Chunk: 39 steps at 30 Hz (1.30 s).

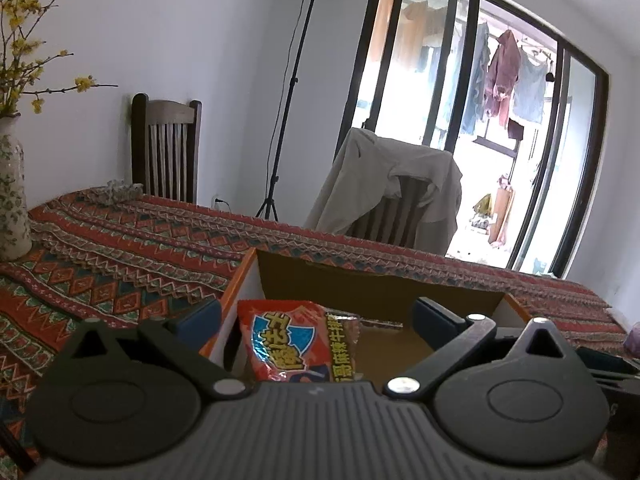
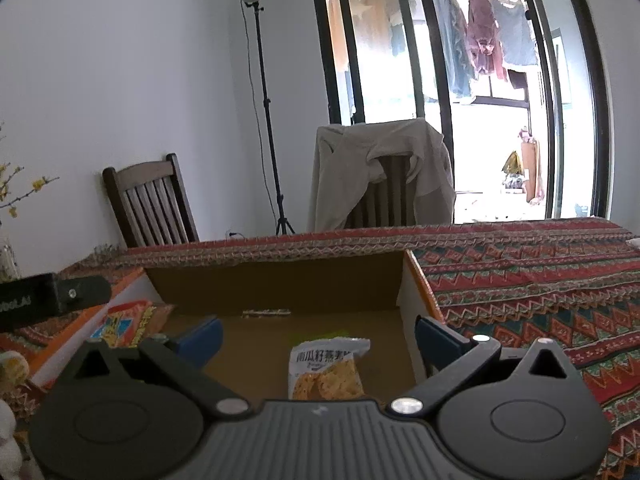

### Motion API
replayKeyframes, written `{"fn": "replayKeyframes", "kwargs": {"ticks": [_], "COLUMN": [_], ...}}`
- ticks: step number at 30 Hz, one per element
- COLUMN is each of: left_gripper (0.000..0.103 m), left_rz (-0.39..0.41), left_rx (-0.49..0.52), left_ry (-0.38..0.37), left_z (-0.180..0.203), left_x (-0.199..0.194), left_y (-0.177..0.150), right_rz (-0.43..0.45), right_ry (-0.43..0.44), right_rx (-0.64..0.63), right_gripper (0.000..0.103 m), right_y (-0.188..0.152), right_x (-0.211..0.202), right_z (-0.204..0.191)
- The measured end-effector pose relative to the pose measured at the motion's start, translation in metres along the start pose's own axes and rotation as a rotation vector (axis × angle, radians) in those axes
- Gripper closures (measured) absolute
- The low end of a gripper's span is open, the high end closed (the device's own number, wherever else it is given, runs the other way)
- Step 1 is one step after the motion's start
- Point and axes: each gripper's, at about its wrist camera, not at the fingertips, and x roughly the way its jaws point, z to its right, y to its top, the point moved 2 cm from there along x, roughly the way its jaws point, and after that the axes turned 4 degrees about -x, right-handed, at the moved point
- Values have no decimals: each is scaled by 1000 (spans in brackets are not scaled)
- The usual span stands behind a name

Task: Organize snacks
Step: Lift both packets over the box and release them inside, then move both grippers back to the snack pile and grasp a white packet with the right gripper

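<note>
Status: two snacks are already inside the open brown cardboard box with orange rim [image 2: 416, 280], which stands on the counter under a red patterned woven cloth [image 2: 540, 272]. The red foil snack packet with blue-and-yellow lettering [image 1: 286, 344] leans in the box's left part. The white packet of yellow crisps [image 2: 326, 372] lies on the floor at the right. The left tool [image 1: 316, 320] and right tool [image 2: 318, 334] stand fully spread, holding nothing. No further loose snacks are visible; what remains cannot be told.

White wall [image 1: 200, 20], two wooden chairs [image 1: 166, 148], glass doors [image 1: 460, 80], lamp stand [image 2: 264, 100]
</note>
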Motion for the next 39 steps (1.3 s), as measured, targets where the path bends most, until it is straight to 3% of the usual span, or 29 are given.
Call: {"fn": "replayKeyframes", "kwargs": {"ticks": [14, 24, 33, 39], "left_gripper": [0, 0, 0, 0], "left_rz": [87, 73, -46, -131], "left_rx": [-7, 81, 107, 84], "left_ry": [-69, -49, 22, 22], "left_z": [8, -8, -48, -57], "left_x": [-68, -117, -140, -146], "left_y": [29, 11, -38, -61], "right_rz": [61, -9, -120, -157], "right_ry": [-25, -26, -49, -54], "right_rx": [-40, -91, -82, -41], "right_gripper": [0, 0, 0, 0], "right_y": [27, -8, -53, -68], "right_x": [-65, -116, -144, -152], "right_z": [-5, 2, 20, 25]}}
